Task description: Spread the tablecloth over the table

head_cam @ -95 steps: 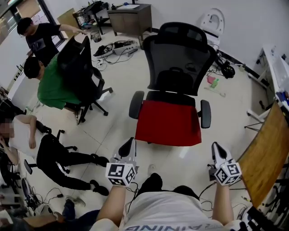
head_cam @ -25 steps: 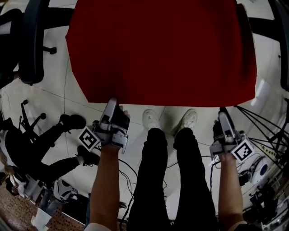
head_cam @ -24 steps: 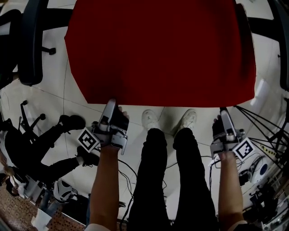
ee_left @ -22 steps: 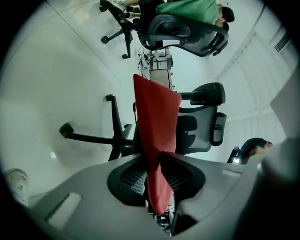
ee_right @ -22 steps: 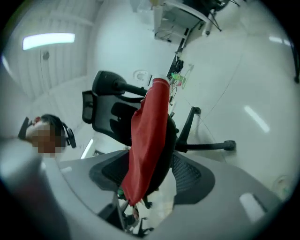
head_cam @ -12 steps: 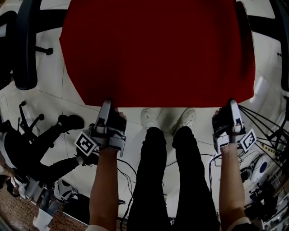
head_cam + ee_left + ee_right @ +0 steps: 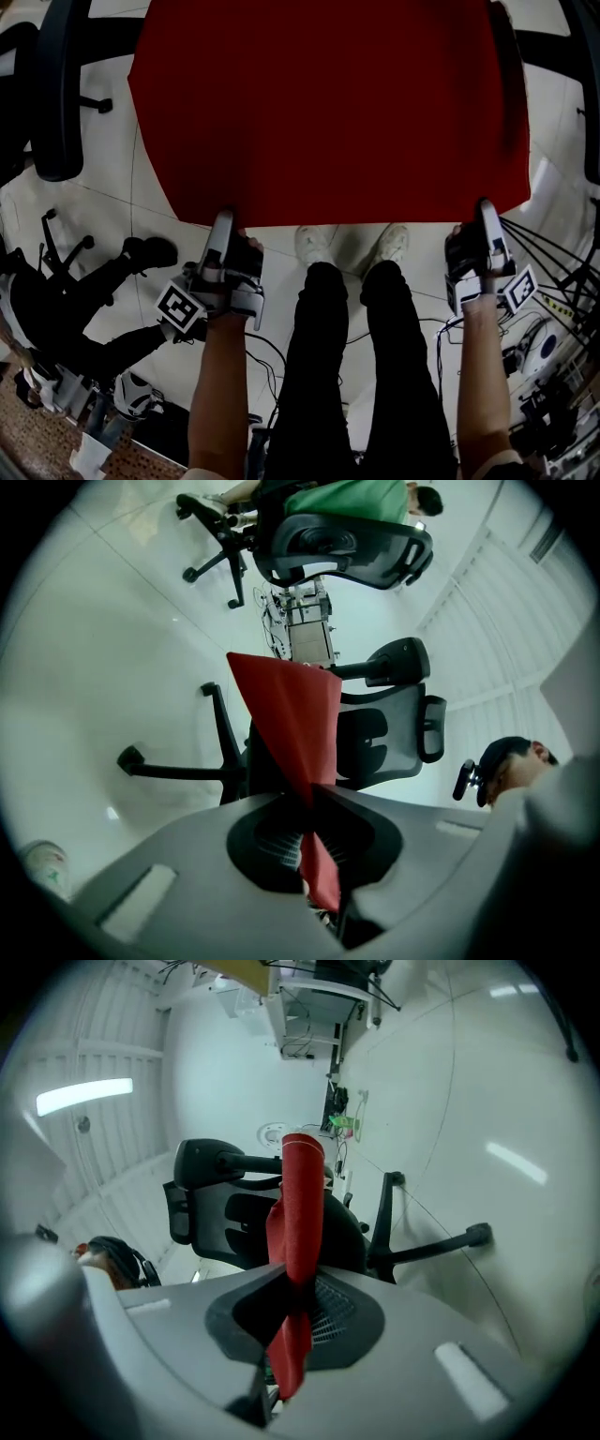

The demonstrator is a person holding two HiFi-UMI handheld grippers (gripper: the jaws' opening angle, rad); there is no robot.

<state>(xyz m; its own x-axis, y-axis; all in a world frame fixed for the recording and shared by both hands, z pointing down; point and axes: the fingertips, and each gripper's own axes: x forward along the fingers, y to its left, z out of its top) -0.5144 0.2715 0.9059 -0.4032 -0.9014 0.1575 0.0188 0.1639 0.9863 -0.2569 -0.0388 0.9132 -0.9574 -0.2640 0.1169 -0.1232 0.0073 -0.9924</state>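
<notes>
While left gripper point(image 7: 223, 217) clamps tablecloth point(image 7: 328, 103), right gripper's point(image 7: 485, 208) jaws close on it.

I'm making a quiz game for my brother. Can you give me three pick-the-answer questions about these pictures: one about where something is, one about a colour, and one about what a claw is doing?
1. Where does the cloth lie?
A. on the floor
B. over the seat of the office chair
C. on a shelf

2. What colour is the cloth?
A. blue
B. yellow
C. red

3. What is the left claw doing?
A. pinching the cloth's near edge
B. standing wide open
C. holding a cup

Answers:
1 B: the chair's armrest shows right beside the cloth.
2 C: it looks red in all three views.
3 A: the left gripper view shows the cloth squeezed between its jaws.
</notes>
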